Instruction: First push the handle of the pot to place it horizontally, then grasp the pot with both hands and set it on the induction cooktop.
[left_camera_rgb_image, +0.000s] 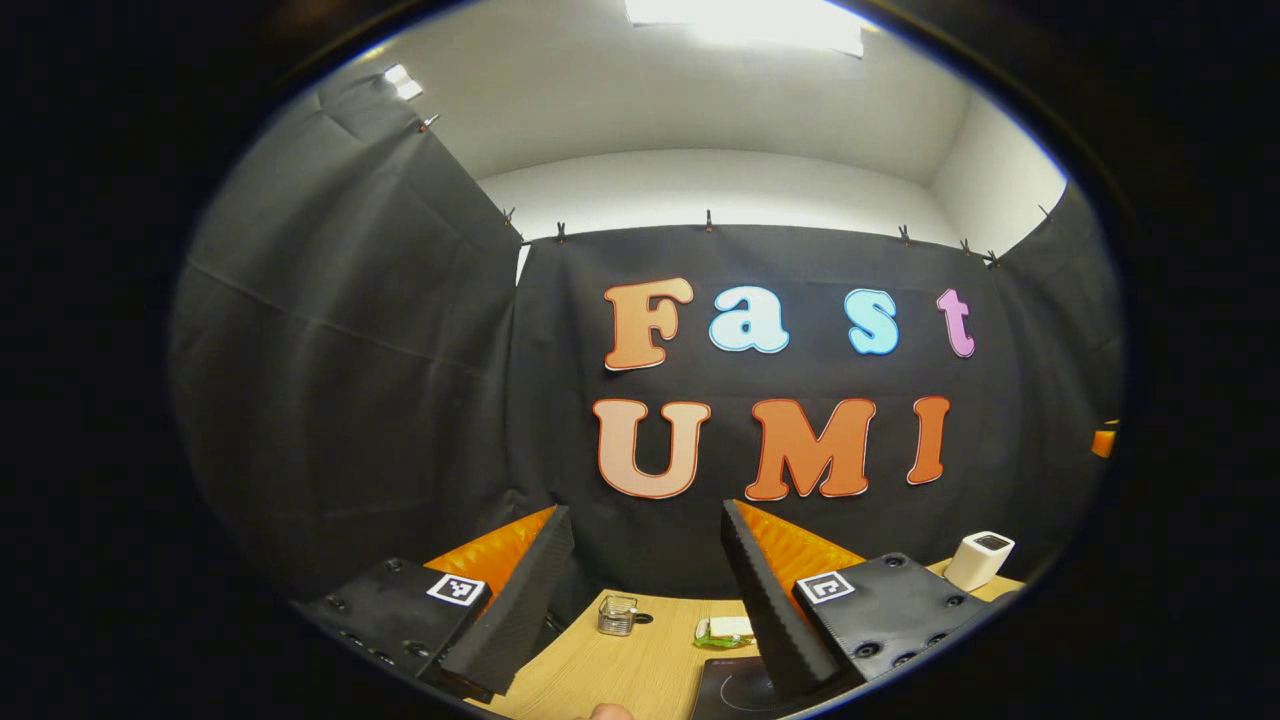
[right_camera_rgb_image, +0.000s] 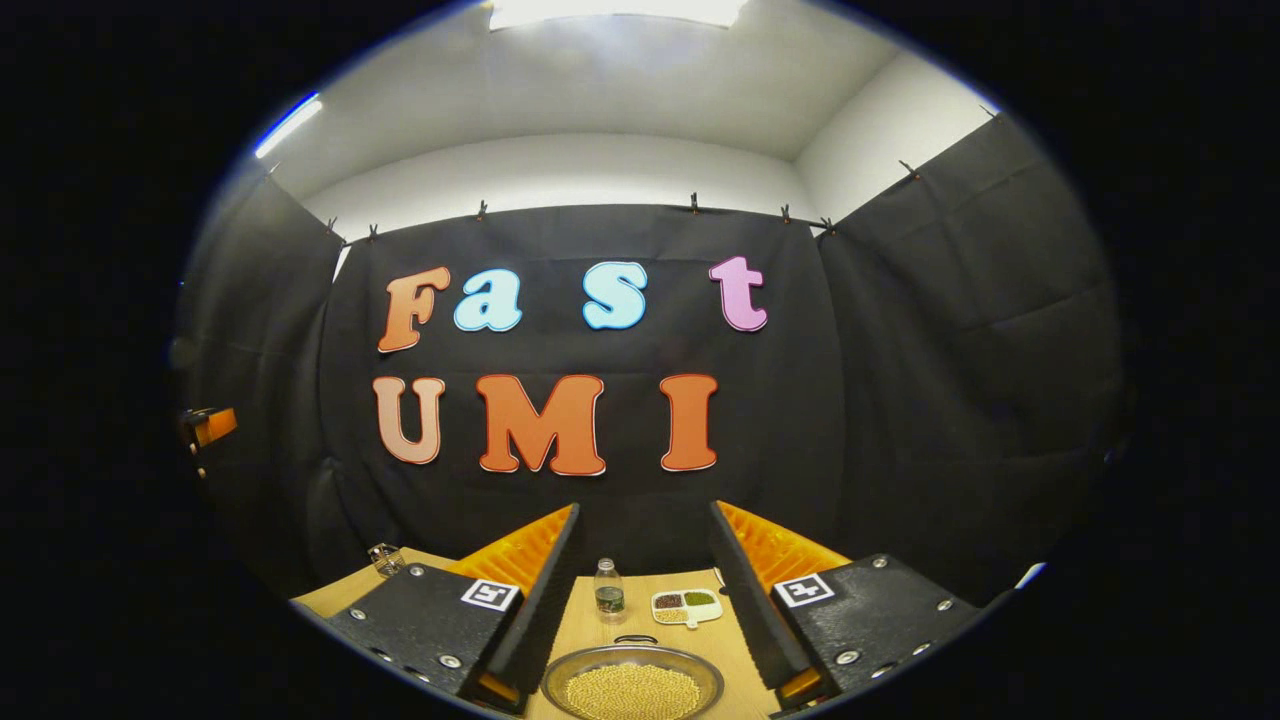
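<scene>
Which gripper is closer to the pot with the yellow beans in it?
Right. The right gripper hangs just above the pot, which sits between its open fingers. The left gripper is over the cooktop instead.

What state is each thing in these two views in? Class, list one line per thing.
left hand-held gripper: open, holding nothing
right hand-held gripper: open, holding nothing
pot: uncovered, full of yellow grains, on the table
bottle: upright, capped
divided dish: filled compartments
glass jar: upright
induction cooktop: bare where it shows
</scene>
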